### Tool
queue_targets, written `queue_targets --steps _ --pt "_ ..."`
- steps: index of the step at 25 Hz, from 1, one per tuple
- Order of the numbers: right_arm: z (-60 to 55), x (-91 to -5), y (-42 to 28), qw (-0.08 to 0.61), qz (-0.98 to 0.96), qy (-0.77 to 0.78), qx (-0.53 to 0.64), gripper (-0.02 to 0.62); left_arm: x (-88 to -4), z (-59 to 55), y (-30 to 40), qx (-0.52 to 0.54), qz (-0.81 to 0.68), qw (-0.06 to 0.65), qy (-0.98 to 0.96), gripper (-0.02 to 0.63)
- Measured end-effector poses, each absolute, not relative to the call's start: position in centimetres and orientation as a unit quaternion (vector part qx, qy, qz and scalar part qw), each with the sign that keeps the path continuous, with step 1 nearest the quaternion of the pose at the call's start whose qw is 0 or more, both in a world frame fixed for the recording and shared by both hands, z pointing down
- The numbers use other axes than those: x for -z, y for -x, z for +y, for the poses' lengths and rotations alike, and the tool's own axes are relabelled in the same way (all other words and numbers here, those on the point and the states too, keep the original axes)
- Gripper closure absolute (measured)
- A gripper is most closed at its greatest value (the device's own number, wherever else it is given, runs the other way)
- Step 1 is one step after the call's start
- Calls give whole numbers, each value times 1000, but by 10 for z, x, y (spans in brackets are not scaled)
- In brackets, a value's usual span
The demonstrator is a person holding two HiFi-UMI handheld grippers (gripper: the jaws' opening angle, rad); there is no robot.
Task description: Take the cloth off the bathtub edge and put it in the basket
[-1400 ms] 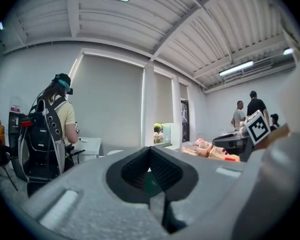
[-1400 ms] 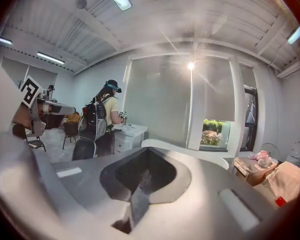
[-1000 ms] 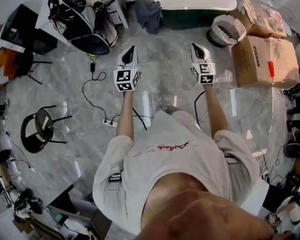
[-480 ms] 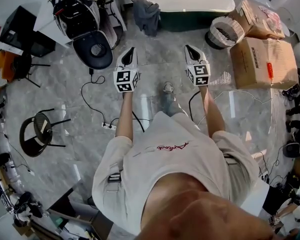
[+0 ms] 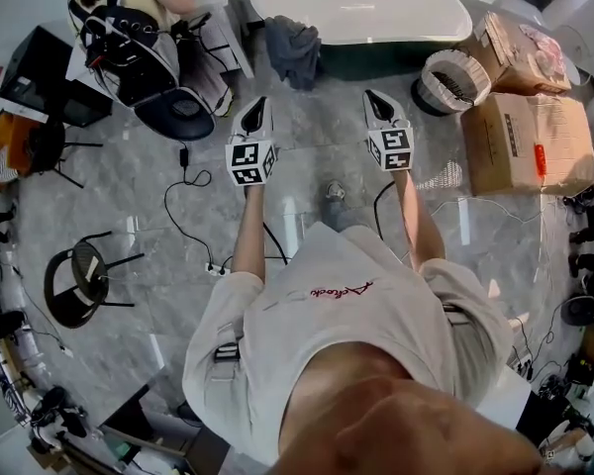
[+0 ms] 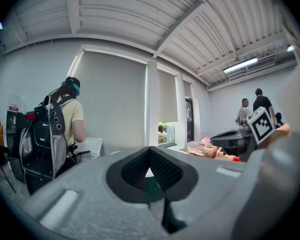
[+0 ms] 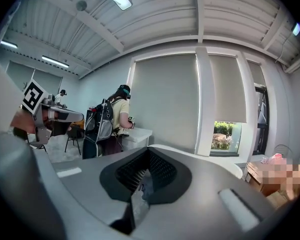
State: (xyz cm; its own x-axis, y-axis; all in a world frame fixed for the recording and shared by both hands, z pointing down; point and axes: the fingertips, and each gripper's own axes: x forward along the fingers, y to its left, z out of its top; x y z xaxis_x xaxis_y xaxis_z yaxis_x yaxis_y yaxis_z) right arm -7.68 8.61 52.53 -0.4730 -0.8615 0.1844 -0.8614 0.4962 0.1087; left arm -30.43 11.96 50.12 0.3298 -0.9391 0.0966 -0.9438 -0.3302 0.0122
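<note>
left gripper (image 5: 261,102) and right gripper (image 5: 370,95) now sit nearer the bathtub (image 5: 376,6), both jaws clenched, empty. one cloth (image 5: 295,47) hangs over its left edge; one basket (image 5: 438,71) stands at its right end, beside two boxes (image 5: 520,142).

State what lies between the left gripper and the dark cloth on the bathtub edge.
Nothing: in the head view only bare grey floor separates the left gripper from the cloth draped on the bathtub.
</note>
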Motion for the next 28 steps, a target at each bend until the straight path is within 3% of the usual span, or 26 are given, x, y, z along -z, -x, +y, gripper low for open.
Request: queue_targets --steps 28 --pt "-129 -531 68 96 -877 -470 -15 589 -500 -95 266 -41 -590 42 -805 606"
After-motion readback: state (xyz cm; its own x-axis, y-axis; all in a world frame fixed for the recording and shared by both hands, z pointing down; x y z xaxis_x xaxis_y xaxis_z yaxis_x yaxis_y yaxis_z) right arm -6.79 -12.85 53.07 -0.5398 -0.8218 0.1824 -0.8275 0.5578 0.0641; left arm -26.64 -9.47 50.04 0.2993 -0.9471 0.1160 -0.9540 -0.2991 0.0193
